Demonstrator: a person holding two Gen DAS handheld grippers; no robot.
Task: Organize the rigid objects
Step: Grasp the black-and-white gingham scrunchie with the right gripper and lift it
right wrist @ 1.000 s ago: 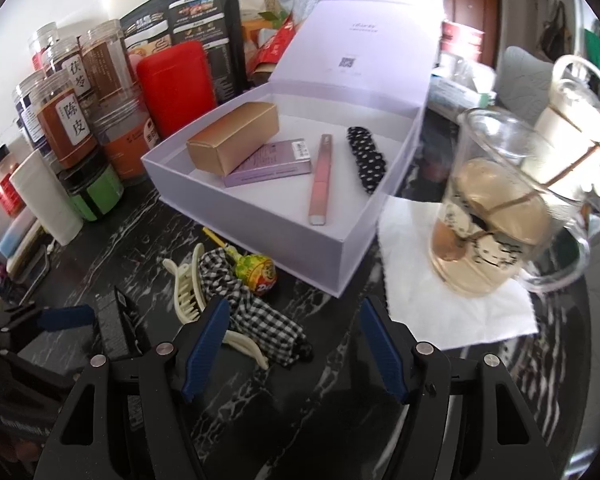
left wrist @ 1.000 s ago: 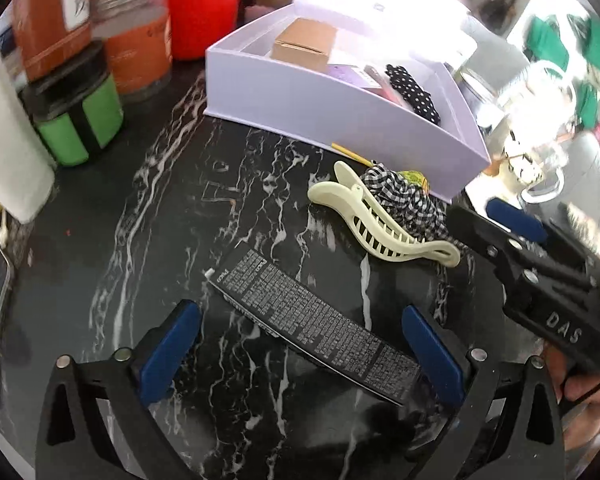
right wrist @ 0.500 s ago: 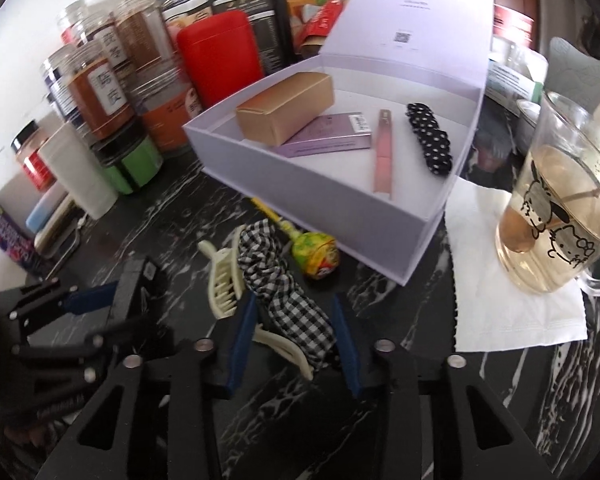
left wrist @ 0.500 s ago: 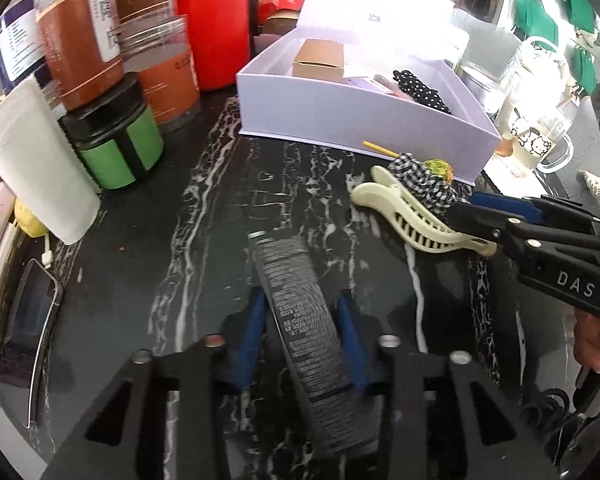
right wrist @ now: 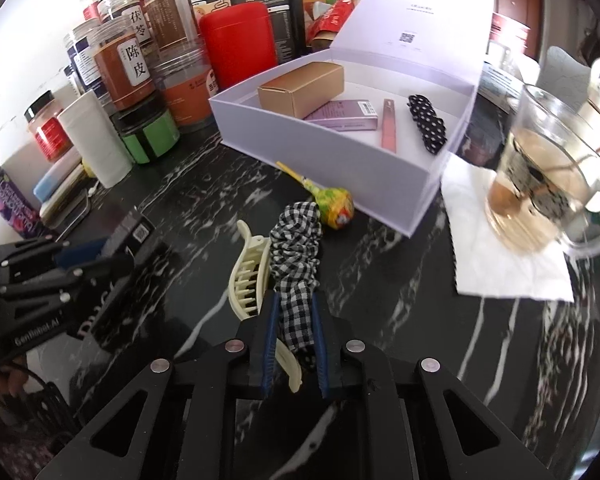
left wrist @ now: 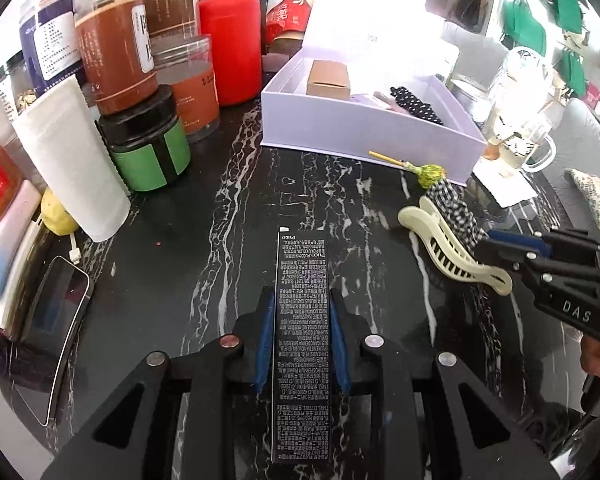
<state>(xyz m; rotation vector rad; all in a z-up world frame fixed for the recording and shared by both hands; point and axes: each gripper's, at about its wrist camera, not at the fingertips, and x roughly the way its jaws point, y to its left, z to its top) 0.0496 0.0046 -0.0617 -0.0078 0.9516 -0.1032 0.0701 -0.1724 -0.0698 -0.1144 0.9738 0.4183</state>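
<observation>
Jars [right wrist: 128, 68] and a red canister [right wrist: 242, 42] crowd the far left edge of the black marble bench [left wrist: 204, 208], with a white pouch [left wrist: 72, 160] and a phone [left wrist: 56, 332] lying closer along that side. In from them, the left claw [left wrist: 300, 344] is clamped on a long black carton [left wrist: 303, 344] printed with fine white text, its blue pads pressing both long sides; the carton's far end points toward the lavender box [right wrist: 332, 156], and whether it rests on the bench or is lifted cannot be told. Further right, a cream hair clip [right wrist: 248, 276] lies just beside a black-and-white checked scrunchie [right wrist: 296, 256], and the right claw [right wrist: 294, 344] is narrowed tight on the scrunchie's near end, the clip's tail touching the left pad. A wrapped lollipop [right wrist: 334, 206] lies between the scrunchie and the box's front wall. The box stands open near the far middle of the bench, already holding a gold carton [right wrist: 302, 88], a purple packet [right wrist: 344, 116], a pink tube [right wrist: 388, 128] and a dotted hair band [right wrist: 427, 124]. At the right edge a glass mug [right wrist: 548, 184] of tea sits on a white napkin [right wrist: 504, 240]. The step in hand looks like the pick-up: both claws have their items gripped. The next move probably calls for lifting the black carton over the box's front wall and laying it in the free space, and for keeping the right claw clear of the mug.
</observation>
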